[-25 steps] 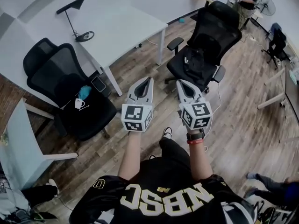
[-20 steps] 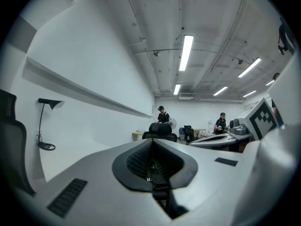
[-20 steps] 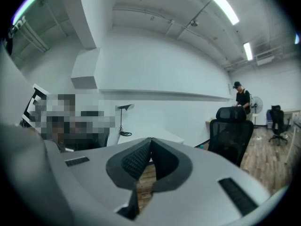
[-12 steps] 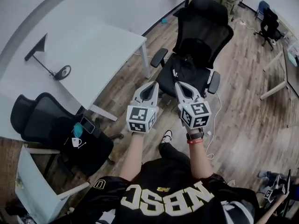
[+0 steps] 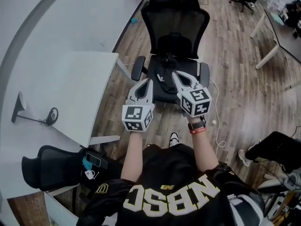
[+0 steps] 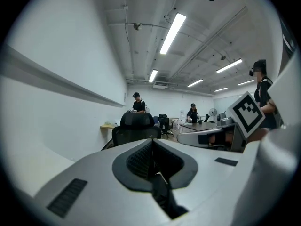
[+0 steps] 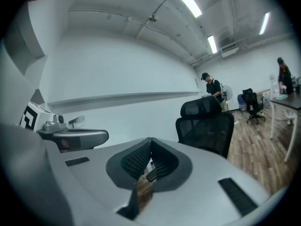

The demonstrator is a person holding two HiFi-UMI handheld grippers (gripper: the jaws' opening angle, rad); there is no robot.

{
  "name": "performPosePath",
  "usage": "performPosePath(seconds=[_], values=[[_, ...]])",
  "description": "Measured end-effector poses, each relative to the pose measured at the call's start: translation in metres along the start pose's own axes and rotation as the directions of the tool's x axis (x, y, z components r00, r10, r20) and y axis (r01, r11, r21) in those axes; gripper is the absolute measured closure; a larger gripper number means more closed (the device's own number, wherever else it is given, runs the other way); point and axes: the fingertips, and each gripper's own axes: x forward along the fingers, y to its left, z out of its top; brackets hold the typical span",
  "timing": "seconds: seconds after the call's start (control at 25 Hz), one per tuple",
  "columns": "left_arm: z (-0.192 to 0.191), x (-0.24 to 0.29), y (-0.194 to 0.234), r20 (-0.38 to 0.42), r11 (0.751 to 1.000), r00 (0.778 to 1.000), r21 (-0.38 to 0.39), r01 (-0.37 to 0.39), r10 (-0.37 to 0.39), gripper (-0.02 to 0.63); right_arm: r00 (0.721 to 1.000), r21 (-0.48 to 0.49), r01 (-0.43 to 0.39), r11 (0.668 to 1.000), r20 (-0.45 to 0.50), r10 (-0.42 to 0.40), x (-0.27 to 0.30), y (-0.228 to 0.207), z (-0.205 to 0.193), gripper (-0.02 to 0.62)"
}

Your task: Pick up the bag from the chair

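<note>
A black office chair (image 5: 175, 27) stands straight ahead of me on the wood floor. On its seat lies the black bag (image 5: 164, 73), hard to tell from the dark seat; a strap and a small white tag show. My left gripper (image 5: 149, 81) and right gripper (image 5: 174, 74) are held side by side at the seat's near edge, above it, both shut with nothing between the jaws. In the left gripper view the chair's back (image 6: 135, 125) rises beyond the shut gripper (image 6: 152, 141). The right gripper view shows the chair (image 7: 207, 126) past its shut gripper (image 7: 151, 141).
A white table (image 5: 61, 88) stands to the left. At lower left is a second black chair (image 5: 49, 163) with a phone and small items. A white cable (image 5: 217, 114) runs along the floor on the right. Desk legs (image 5: 264, 55) stand at upper right. People stand far back.
The view has swung round so the chair with the bag now sits straight ahead and nearer. Both grippers stayed shut, side by side, now reaching the seat's near edge.
</note>
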Motion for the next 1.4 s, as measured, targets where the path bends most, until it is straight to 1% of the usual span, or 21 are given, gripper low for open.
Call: performPosePath(seconds=[0.2, 0.28, 0.36, 0.48, 0.64, 0.76, 0.84, 0.88, 0.96, 1.0, 1.08, 1.16, 1.24, 1.32, 1.4], values=[[-0.01, 0.052, 0.01, -0.021, 0.995, 0.995, -0.02, 0.099, -0.1, 0.589, 0.996, 0.029, 0.086, 0.996, -0.037, -0.085, 0.024, -0.033, -0.014, 0.586], [-0.016, 0.075, 0.015, -0.034, 0.989, 0.988, -0.012, 0.149, -0.149, 0.589, 0.991, 0.036, 0.125, 0.991, -0.052, -0.123, 0.037, -0.046, -0.02, 0.586], [-0.02, 0.102, 0.021, -0.045, 0.978, 0.977, -0.001, 0.21, -0.21, 0.589, 0.982, 0.042, 0.178, 0.983, -0.068, -0.175, 0.053, -0.063, -0.024, 0.586], [-0.029, 0.139, 0.035, -0.075, 0.959, 0.956, -0.006, 0.284, -0.283, 0.589, 0.961, 0.059, 0.262, 0.963, -0.111, -0.254, 0.077, -0.085, -0.034, 0.586], [-0.062, 0.17, 0.057, -0.138, 0.934, 0.924, -0.026, 0.356, -0.356, 0.589, 0.932, 0.115, 0.346, 0.931, -0.155, -0.327, 0.097, -0.098, -0.059, 0.586], [-0.087, 0.188, 0.074, -0.181, 0.915, 0.897, -0.073, 0.396, -0.403, 0.589, 0.909, 0.153, 0.401, 0.903, -0.186, -0.372, 0.115, -0.106, -0.074, 0.584], [-0.103, 0.201, 0.086, -0.219, 0.897, 0.87, -0.126, 0.424, -0.442, 0.589, 0.89, 0.178, 0.44, 0.88, -0.219, -0.4, 0.128, -0.108, -0.084, 0.581], [-0.112, 0.207, 0.092, -0.237, 0.886, 0.855, -0.165, 0.433, -0.462, 0.589, 0.88, 0.187, 0.455, 0.871, -0.245, -0.407, 0.134, -0.109, -0.094, 0.572], [-0.134, 0.219, 0.105, -0.271, 0.871, 0.833, -0.247, 0.424, -0.482, 0.588, 0.86, 0.203, 0.478, 0.854, -0.306, -0.409, 0.144, -0.113, -0.117, 0.554], [-0.145, 0.225, 0.113, -0.292, 0.87, 0.827, -0.278, 0.408, -0.481, 0.588, 0.851, 0.216, 0.487, 0.846, -0.335, -0.404, 0.148, -0.115, -0.129, 0.544], [-0.167, 0.236, 0.125, -0.335, 0.877, 0.822, -0.313, 0.364, -0.461, 0.588, 0.837, 0.246, 0.496, 0.833, -0.39, -0.384, 0.154, -0.123, -0.155, 0.525], [-0.186, 0.249, 0.134, -0.374, 0.893, 0.825, -0.324, 0.311, -0.423, 0.588, 0.824, 0.277, 0.506, 0.817, -0.435, -0.363, 0.155, -0.137, -0.179, 0.496], [-0.204, 0.261, 0.139, -0.418, 0.909, 0.823, -0.323, 0.262, -0.385, 0.588, 0.81, 0.315, 0.527, 0.789, -0.467, -0.355, 0.154, -0.152, -0.195, 0.461], [-0.225, 0.271, 0.139, -0.463, 0.921, 0.812, -0.32, 0.221, -0.356, 0.588, 0.8, 0.349, 0.545, 0.762, -0.49, -0.348, 0.15, -0.166, -0.212, 0.446], [-0.245, 0.279, 0.136, -0.504, 0.927, 0.793, -0.319, 0.198, -0.343, 0.588, 0.79, 0.377, 0.558, 0.74, -0.514, -0.334, 0.146, -0.179, -0.232, 0.425]])
